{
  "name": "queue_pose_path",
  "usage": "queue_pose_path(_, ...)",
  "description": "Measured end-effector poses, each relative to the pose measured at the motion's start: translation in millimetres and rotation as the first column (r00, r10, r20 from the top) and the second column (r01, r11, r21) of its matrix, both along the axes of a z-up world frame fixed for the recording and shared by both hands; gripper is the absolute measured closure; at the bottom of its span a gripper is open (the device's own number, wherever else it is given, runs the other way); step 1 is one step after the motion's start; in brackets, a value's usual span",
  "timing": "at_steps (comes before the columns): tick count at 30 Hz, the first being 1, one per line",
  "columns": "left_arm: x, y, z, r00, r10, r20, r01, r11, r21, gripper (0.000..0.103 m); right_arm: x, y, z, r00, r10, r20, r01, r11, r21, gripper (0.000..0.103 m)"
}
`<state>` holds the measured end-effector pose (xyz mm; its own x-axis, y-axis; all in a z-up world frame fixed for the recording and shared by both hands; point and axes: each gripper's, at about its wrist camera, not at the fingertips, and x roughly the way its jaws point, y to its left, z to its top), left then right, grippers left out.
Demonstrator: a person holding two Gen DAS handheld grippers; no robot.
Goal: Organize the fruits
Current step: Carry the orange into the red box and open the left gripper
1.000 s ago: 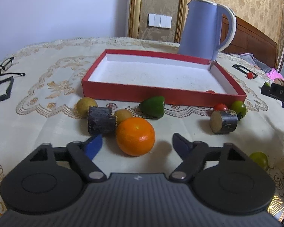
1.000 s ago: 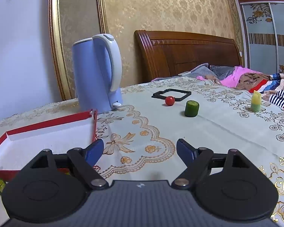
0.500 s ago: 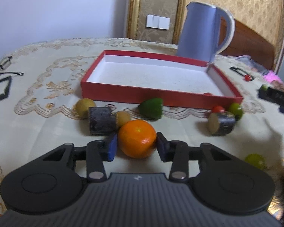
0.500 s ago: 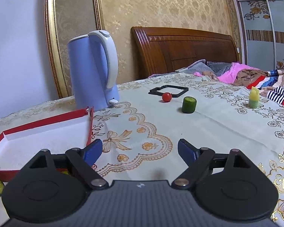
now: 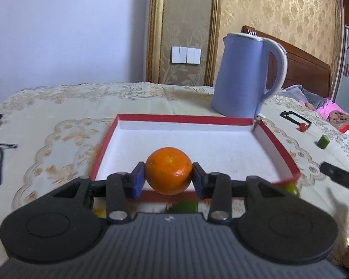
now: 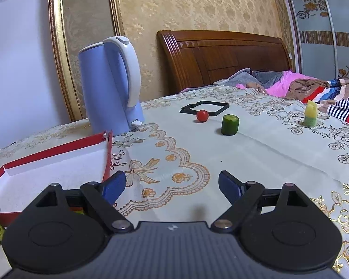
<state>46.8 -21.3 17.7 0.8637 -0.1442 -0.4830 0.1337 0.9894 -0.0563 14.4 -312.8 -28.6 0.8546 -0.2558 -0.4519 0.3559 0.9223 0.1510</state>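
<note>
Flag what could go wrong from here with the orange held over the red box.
The orange is round and pinched only at its sides by the left gripper, so it may slip out. Released from here, it could roll across the empty red box or land on the near wall.

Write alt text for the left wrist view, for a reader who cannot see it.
The left gripper clamps an orange between its blue pads, raised in front of an open red box with a white inside, on a cream embroidered tablecloth. A lavender kettle stands behind the box; a cherry tomato and a green chunk lie to the right.
</note>
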Motion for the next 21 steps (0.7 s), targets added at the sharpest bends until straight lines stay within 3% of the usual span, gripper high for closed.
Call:
queue_pose_path(11,91.3,-1.5,-31.0,0.985,0.079,-0.153,-0.074,0.997,0.035,0.064,-0.1,-2.2,-1.2,1.000,-0.007,-0.002,0.007,1.000,0.016,0.016)
queue_pose_path(13,97.3,2.4,-38.1,0.979,0.088,-0.181,-0.085,0.996,0.023,0.064,0.4,-2.9,-1.9,1.000,-0.008,-0.006,0.008,1.000,0.023,0.016)
queue_pose_path(18,96.5,3.6,-40.6,0.982,0.094,-0.161,-0.091,0.995,0.031,0.064,0.9,-4.0,-1.7,1.000,-0.008,-0.013,0.009,1.000,0.026,0.016)
queue_pose_path(20,94.6,1.6,-40.9,0.984,0.093,-0.153,-0.088,0.995,0.041,0.052,1.4,-4.6,-2.2,1.000,-0.008,-0.017,0.008,1.000,0.028,0.016)
queue_pose_path(21,92.6,0.2,-40.1,0.985,0.094,-0.143,-0.088,0.995,0.046,0.038,1.3,-4.9,-2.3,1.000,-0.009,-0.018,0.009,0.999,0.031,0.016)
